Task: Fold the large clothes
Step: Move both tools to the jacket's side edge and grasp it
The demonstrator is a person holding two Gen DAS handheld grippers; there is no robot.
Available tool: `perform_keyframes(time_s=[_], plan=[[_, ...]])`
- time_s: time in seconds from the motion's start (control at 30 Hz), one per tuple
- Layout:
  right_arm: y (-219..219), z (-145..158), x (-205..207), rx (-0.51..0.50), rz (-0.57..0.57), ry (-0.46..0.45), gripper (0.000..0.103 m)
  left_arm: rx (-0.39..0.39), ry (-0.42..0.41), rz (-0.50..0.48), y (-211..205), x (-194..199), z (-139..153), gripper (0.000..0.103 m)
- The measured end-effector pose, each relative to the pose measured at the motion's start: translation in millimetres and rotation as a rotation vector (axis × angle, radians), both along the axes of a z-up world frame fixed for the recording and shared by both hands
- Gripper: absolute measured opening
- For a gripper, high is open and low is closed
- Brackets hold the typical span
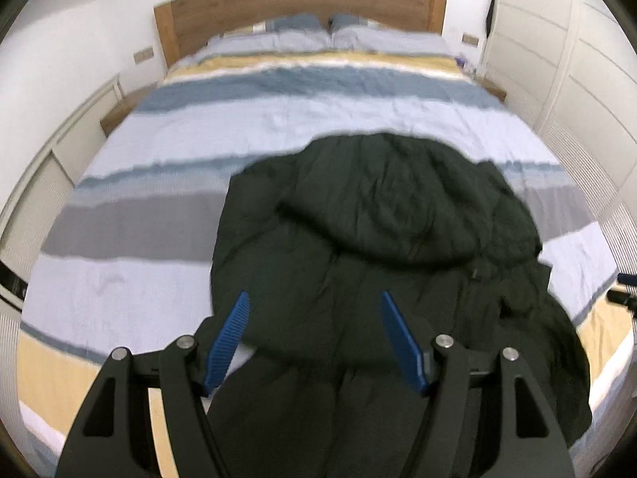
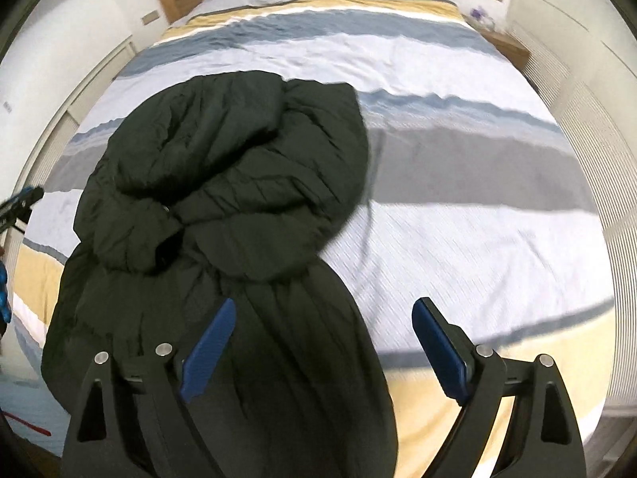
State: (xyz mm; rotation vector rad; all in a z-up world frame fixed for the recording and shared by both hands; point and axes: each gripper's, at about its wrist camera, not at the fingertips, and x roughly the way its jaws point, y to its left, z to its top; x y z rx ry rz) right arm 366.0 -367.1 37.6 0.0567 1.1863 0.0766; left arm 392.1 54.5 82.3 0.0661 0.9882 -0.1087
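A large dark green padded coat lies on the striped bed cover, its upper part folded back in a rounded heap. It also shows in the right wrist view. My left gripper is open and empty, hovering over the coat's near left part. My right gripper is open and empty above the coat's lower right edge, its right finger over the cover. The left gripper's tip shows at the far left of the right wrist view.
The bed has a blue, grey, white and yellow striped cover, pillows and a wooden headboard. White wardrobe doors stand to the right, a bedside table beside them. White wall panels run along the left.
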Motion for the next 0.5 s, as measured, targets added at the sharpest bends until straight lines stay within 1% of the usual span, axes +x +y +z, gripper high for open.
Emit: perform_keyframes(time_s=[0.07, 0.17, 0.27, 0.37, 0.43, 0.5], plan=[[-12.9, 2.4, -13.1, -0.007, -0.025, 0.014, 0.092, -0.005, 0.036, 0.001, 15.8, -10.2, -7.4, 0.072], [-35.0, 2.9, -32.5, 0.016, -0.067, 0.046, 0.095, -0.024, 0.091, 0.03, 45.3, -27.1, -20.5, 0.073], [-49.6, -3.8, -45.9, 0.045, -0.087, 0.103, 0.096, -0.018, 0.158, 0.081, 78.5, -44.8, -39.5, 0.074], [-60.3, -22.4, -59.0, 0.098, -0.092, 0.195, 0.097, -0.034, 0.229, 0.137, 113.4, -63.5, -58.2, 0.074], [-62.0, -34.9, -65.7, 0.13, -0.097, 0.244, 0.097, -0.067, 0.28, 0.172, 139.3, -79.2, -69.1, 0.074], [-63.3, -48.8, -74.8, 0.157, -0.108, 0.29, 0.097, -0.091, 0.311, 0.198, 158.3, -92.8, -76.2, 0.074]])
